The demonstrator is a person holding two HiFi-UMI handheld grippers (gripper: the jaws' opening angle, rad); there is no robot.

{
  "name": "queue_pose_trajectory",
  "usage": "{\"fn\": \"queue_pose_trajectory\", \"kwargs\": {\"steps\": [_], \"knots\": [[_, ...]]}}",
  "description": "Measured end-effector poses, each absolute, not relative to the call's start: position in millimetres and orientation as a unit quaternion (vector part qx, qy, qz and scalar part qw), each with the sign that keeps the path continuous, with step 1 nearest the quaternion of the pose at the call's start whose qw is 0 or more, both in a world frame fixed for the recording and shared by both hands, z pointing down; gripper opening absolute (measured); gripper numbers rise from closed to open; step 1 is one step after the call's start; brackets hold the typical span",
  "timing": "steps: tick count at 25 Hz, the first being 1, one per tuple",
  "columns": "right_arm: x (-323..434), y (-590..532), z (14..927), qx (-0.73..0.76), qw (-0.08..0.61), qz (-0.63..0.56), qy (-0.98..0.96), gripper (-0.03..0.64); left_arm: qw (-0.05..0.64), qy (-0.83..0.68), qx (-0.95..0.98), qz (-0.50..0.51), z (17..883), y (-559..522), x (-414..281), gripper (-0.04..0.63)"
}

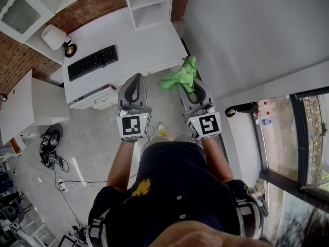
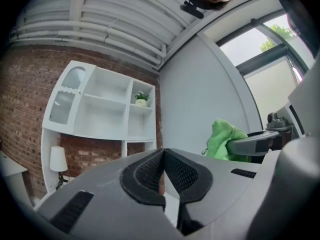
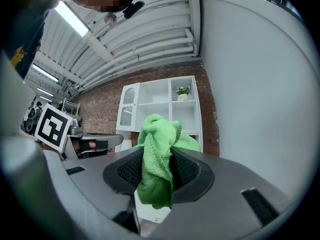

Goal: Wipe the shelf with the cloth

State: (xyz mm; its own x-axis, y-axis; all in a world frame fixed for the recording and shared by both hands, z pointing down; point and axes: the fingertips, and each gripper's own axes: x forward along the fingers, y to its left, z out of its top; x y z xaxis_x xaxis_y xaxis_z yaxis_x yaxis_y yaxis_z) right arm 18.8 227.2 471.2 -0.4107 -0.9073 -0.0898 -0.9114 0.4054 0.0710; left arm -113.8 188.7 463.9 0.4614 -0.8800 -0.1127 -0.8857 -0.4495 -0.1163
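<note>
Right gripper (image 3: 159, 171) jaws clamped on green cloth (image 3: 159, 149); left gripper (image 2: 164, 171) jaws closed, empty; white shelf (image 3: 172, 109) far ahead.

**Bright daylight, heavy fisheye**

Everything's evenly lit. Daylight comes through the tall dark-framed glass window (image 1: 280, 138), which blows out a bit in the left gripper view. A long white ceiling strip light (image 3: 75, 20) glares too. Both gripper views bend hard at the edges, with black corners. The bright green fuzzy cloth (image 3: 157, 154) stays sharp, and shadows are soft.
</note>
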Motion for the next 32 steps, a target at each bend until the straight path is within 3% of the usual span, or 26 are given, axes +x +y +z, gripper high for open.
{"fn": "queue_pose_trajectory", "kwargs": {"steps": [10,21,25,32], "knots": [[20,150,487,-0.539,-0.010,0.038,0.842,0.135,0.055,0.515,-0.855,0.016,477,100,-109,0.018],[39,-16,454,-0.458,0.026,0.059,0.887,0.135,0.054,0.588,-0.807,-0.013,458,-47,-86,0.018],[62,-68,420,-0.426,0.047,0.088,0.899,0.135,0.051,0.609,-0.791,-0.009,436,-108,-63,0.018],[127,-169,431,-0.435,0.045,0.031,0.899,0.135,0.052,0.638,-0.767,-0.036,436,-173,-32,0.018]]}}
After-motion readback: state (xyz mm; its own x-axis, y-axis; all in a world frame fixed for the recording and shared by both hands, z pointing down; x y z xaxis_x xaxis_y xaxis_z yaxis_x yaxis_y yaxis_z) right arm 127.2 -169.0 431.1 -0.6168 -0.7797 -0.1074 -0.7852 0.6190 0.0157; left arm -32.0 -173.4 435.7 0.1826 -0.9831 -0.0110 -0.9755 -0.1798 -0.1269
